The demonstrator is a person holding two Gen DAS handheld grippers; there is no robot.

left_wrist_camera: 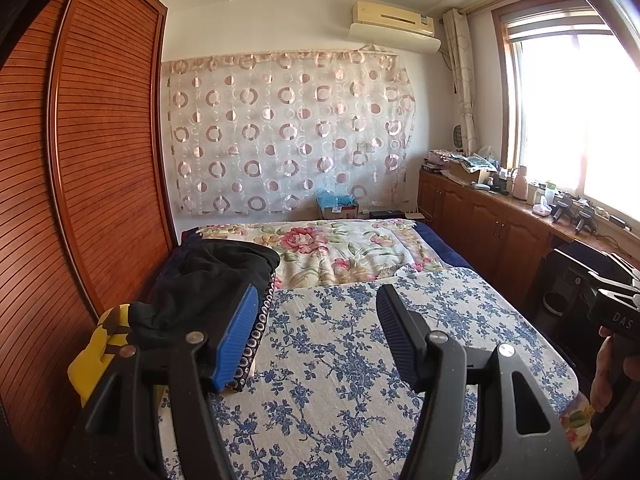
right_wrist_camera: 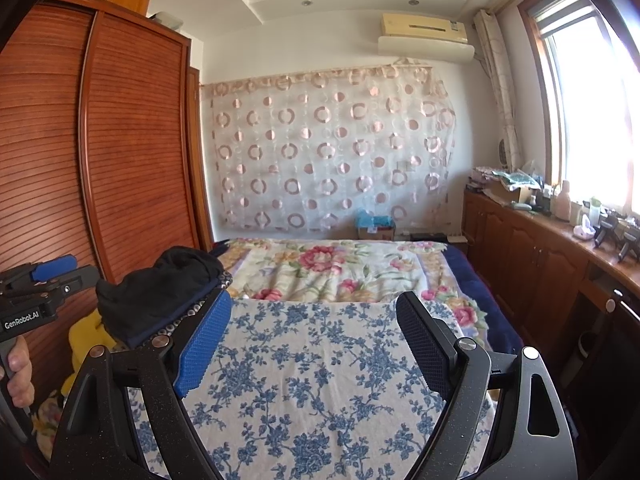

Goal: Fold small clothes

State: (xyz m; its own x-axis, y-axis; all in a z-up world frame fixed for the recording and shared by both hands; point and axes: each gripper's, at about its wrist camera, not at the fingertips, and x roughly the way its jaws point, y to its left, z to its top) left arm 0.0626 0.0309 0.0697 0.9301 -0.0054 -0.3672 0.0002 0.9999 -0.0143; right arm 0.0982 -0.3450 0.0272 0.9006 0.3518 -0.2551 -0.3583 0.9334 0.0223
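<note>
Your left gripper [left_wrist_camera: 318,312] hangs above the blue-flowered cloth [left_wrist_camera: 360,360] spread over the bed, jaws parted and nothing between them. Your right gripper [right_wrist_camera: 314,332] does the same in its own view — jaws wide, released, only the flowered cloth beneath. The small clothes to fold — a dark pile [left_wrist_camera: 208,280] topped with black fabric — sit at the cloth's left edge, just beside the louvred wooden wardrobe [left_wrist_camera: 100,160], touched by neither tool. A yellow item [left_wrist_camera: 92,360] lies just in front of the pile. Beyond the cloth, a rose-patterned blanket [left_wrist_camera: 340,248] covers the far half of the bed.
</note>
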